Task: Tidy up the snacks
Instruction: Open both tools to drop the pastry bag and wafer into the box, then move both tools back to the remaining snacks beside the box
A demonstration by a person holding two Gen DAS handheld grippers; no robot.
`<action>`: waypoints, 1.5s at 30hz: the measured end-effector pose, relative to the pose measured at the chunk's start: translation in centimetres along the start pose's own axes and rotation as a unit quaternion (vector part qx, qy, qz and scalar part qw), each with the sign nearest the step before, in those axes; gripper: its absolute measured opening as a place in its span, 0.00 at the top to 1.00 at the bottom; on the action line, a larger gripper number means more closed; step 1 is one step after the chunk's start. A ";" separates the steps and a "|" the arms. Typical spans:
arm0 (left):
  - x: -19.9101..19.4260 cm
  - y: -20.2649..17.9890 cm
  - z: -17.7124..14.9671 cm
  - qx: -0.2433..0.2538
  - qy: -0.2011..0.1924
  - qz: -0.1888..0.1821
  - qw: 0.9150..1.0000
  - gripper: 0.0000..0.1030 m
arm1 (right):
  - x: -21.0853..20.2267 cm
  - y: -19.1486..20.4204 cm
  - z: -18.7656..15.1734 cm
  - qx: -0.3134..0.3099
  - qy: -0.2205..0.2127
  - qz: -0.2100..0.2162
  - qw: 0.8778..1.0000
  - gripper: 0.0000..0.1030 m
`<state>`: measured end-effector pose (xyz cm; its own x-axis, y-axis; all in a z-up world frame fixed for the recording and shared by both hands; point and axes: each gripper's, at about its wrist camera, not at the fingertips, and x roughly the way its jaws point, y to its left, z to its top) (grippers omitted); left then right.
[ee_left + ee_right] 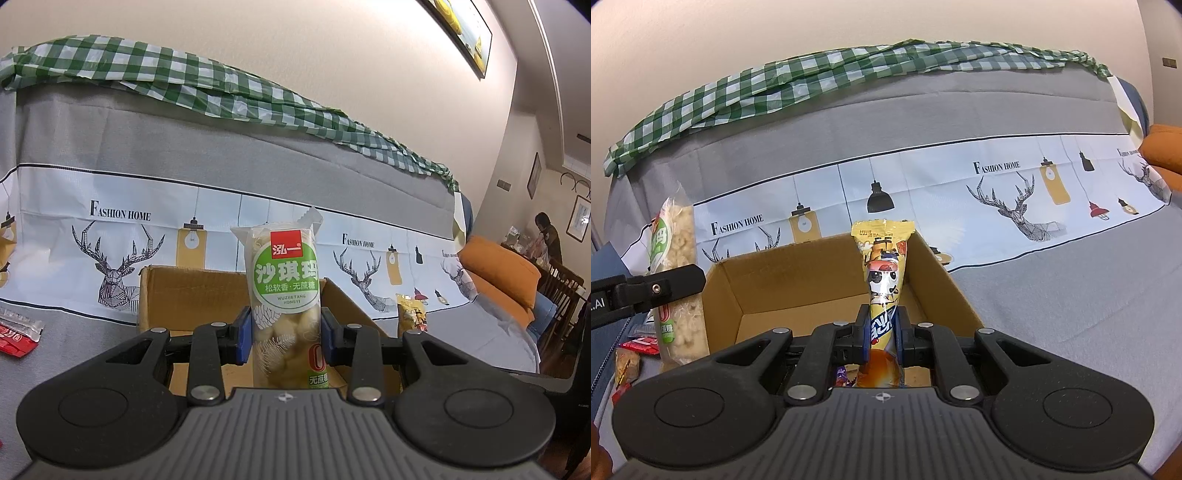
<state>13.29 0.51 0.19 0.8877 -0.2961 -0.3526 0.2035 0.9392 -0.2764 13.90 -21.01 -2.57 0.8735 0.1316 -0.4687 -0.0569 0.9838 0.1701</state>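
My left gripper (286, 330) is shut on a clear green-labelled sachima pack (284, 291), held upright in front of an open cardboard box (192, 291). My right gripper (882, 334) is shut on a yellow cartoon snack packet (884, 273), held upright over the same box (798, 280). In the right wrist view the sachima pack (677, 273) and a left gripper finger (665, 286) show just left of the box. The yellow packet (412, 314) shows at the box's right side in the left wrist view.
The box sits on a grey covered sofa (1052, 288) with a deer-print cloth on its back (997, 192). Red snack packs (16, 334) lie left of the box, also visible in the right wrist view (639, 345). An orange cushion (498, 273) lies at right.
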 end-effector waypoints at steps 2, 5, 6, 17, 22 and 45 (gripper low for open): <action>-0.1 0.0 0.0 0.000 -0.001 -0.001 1.000 0.61 | 0.0 0.0 0.0 -0.001 -0.001 0.000 1.000 0.88; -0.2 -0.1 0.0 -0.002 -0.003 -0.001 1.000 0.61 | 0.0 0.0 -0.1 -0.002 -0.002 0.001 1.000 0.88; -0.2 -0.1 0.0 -0.003 -0.004 -0.002 1.000 0.61 | 0.0 0.1 -0.1 -0.003 -0.002 0.002 1.000 0.88; -0.9 0.6 0.4 -0.016 -0.016 0.010 1.000 0.29 | -0.2 0.1 0.2 0.005 -0.012 -0.008 1.000 0.45; -2.0 2.3 0.6 -0.043 -0.027 0.018 0.999 0.29 | -0.4 1.2 -0.1 -0.002 -0.020 -0.005 1.000 0.40; -9.9 16.9 -0.1 0.025 0.097 0.276 0.956 0.94 | -5.9 15.3 -4.0 -0.095 -0.108 0.137 0.980 0.75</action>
<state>7.92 19.28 -1.09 0.7740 0.2243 -0.5921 -0.2491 0.9676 0.0409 5.96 -6.22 -0.67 0.8937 0.3855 -0.2296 -0.3751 0.9227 0.0889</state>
